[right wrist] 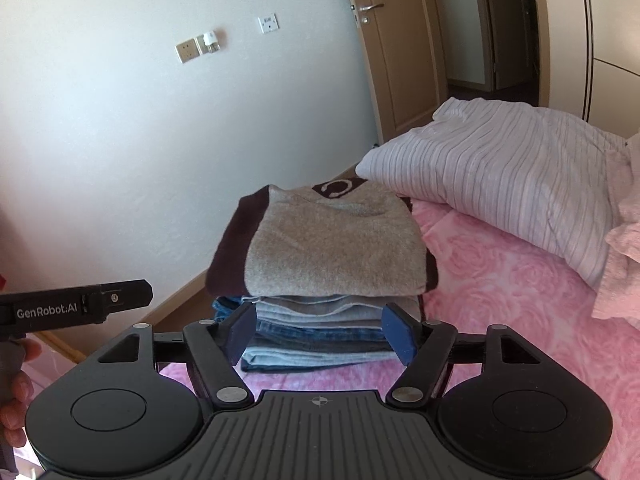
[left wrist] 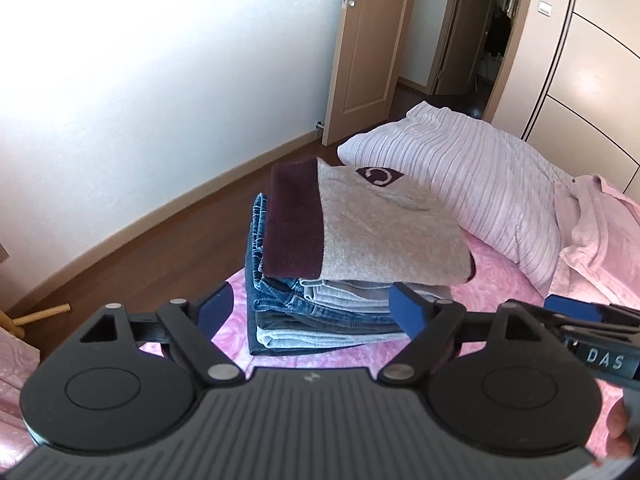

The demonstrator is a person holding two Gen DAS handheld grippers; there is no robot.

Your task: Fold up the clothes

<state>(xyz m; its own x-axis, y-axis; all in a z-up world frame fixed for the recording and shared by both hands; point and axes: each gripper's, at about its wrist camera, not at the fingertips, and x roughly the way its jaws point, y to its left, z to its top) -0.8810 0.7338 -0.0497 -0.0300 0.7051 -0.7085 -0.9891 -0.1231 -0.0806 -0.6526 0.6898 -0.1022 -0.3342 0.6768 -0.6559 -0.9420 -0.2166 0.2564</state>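
A stack of folded clothes sits on the pink bed sheet (left wrist: 500,300) near the bed's corner. Its top piece is a grey sweater (left wrist: 384,228) with a dark maroon band and a maroon logo patch; the grey sweater (right wrist: 336,256) also fills the middle of the right wrist view. Folded blue jeans (left wrist: 296,308) and lighter denim lie beneath it, the folded blue jeans (right wrist: 320,336) showing as layered edges. My left gripper (left wrist: 312,312) is open just short of the stack, holding nothing. My right gripper (right wrist: 320,332) is open too, its blue pads flanking the stack's lower layers without touching.
A striped lilac pillow (left wrist: 472,184) lies behind the stack, with a crumpled pink garment (left wrist: 600,232) to its right. Left of the bed is brown wood floor (left wrist: 140,256) and a white wall. A wooden door (left wrist: 368,48) stands ajar beyond. The other gripper's body (right wrist: 76,304) shows at left.
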